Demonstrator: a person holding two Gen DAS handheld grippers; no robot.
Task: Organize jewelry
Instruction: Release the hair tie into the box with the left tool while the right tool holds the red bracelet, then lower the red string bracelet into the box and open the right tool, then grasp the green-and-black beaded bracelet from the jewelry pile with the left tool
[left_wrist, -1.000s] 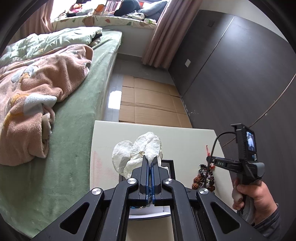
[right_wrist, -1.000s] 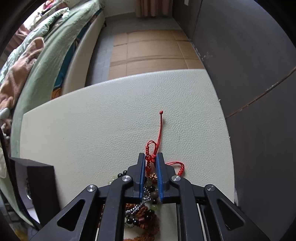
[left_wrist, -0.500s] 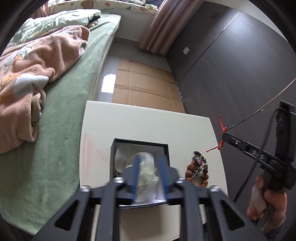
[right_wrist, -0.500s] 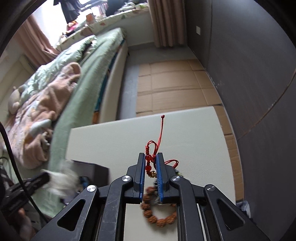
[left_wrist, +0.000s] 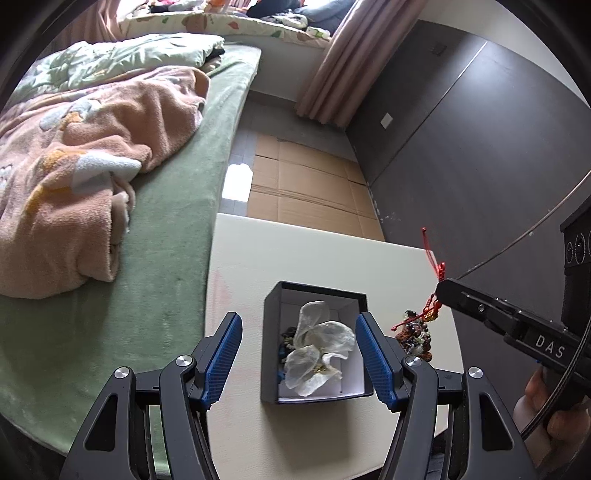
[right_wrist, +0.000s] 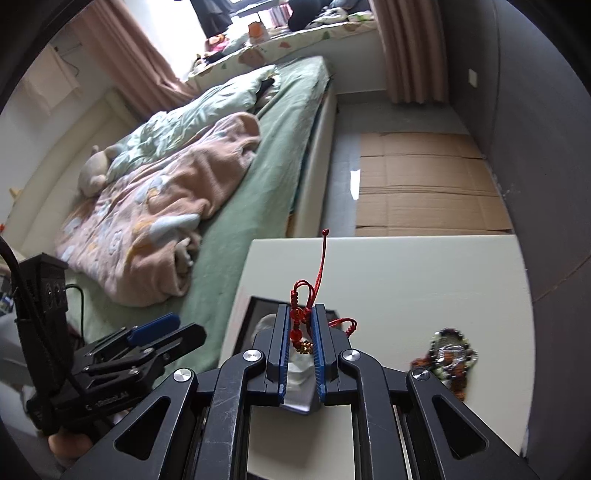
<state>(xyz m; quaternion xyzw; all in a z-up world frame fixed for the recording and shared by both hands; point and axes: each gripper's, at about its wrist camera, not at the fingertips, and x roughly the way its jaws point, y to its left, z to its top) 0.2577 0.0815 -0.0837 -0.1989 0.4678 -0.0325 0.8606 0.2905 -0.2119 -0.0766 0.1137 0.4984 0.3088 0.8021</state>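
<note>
Between the right gripper's (right_wrist: 299, 334) closed pads: red cord bracelet (right_wrist: 301, 325) with red and gold beads, clamped, its long tail standing up and away along the fingers. Held aloft over the near rim of the black jewelry box (left_wrist: 314, 341), which sits just left of it on the cream table (left_wrist: 317, 258). Box contents: crumpled white tissue (left_wrist: 319, 347), dark beads beneath. Judged next move: a short carry left and down, right hand nearest. Left gripper (left_wrist: 297, 356): jaws just been opening, nothing between them, straddling the box from the near side. Right of box, on table: heap of beaded bracelets (left_wrist: 415, 338).
</note>
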